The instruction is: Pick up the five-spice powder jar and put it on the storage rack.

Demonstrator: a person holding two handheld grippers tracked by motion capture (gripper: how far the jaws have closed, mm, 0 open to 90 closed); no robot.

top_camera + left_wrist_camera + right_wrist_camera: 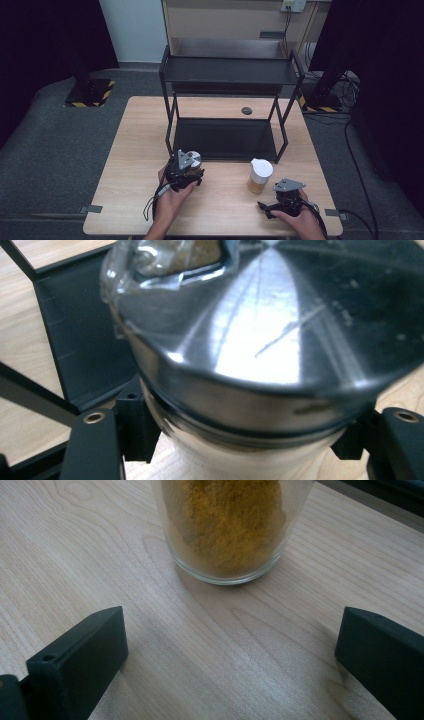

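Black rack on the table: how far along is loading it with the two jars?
Nothing looks loaded: both shelves of the rack appear bare. In hand: the left gripper is shut on the metal-lidded jar. Left: the white-lidded jar of yellow powder stands untouched before the open right gripper.

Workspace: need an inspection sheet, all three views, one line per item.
Surface: wooden table, with a round dark grommet near the back.
Job's things: metal-lidded jar in front of a black two-tier rack; white-lidded glass jar of yellow-orange powder standing free on the table.
Clutter: nothing seen.
Grippers: left gripper shut on the metal-lidded jar just below its lid; right gripper open, short of the glass jar, not touching.
Cables: one trails from each gripper; more lie on the floor at right.
Surroundings: grey carpet, dark curtains, wooden cabinet behind, wall socket.
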